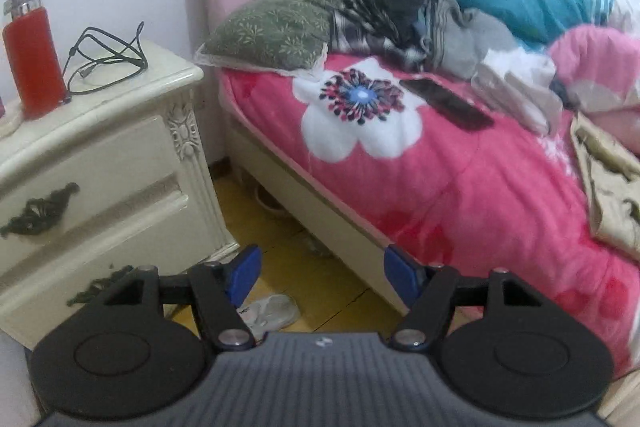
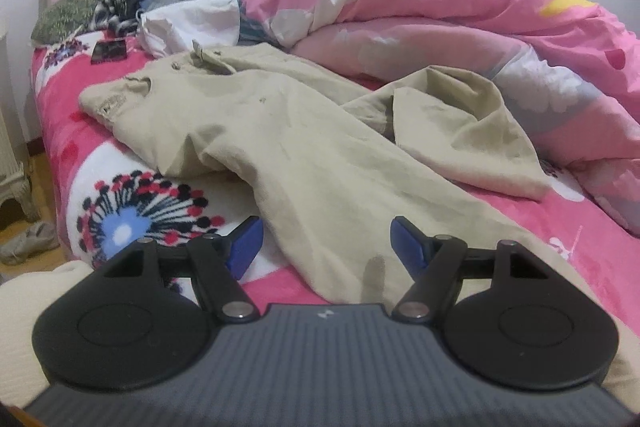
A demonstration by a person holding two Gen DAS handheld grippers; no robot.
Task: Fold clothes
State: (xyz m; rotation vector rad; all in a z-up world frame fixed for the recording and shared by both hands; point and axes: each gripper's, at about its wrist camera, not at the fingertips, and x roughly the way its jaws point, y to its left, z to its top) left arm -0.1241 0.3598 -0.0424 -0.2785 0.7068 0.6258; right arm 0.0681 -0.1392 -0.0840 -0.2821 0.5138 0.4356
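Note:
Beige trousers [image 2: 280,131] lie spread and crumpled across the pink flowered bedspread [image 2: 600,251], waistband toward the headboard and one leg running toward the camera. My right gripper [image 2: 327,241] hovers over the near end of that leg, jaws open, the cloth lying beneath and between the blue fingertips without being pinched. In the left wrist view only an edge of the trousers [image 1: 608,187] shows at far right. My left gripper [image 1: 322,267] is open and empty, off the bed's side above the yellow floor.
A cream nightstand [image 1: 120,155] beside the bed carries a red bottle [image 1: 34,59] and a black cable [image 1: 108,59]. A dark phone [image 1: 448,103], a white garment [image 2: 188,23], a pile of clothes [image 1: 400,11] and a bunched pink duvet [image 2: 460,19] crowd the bed. A shoe [image 1: 272,311] lies on the floor.

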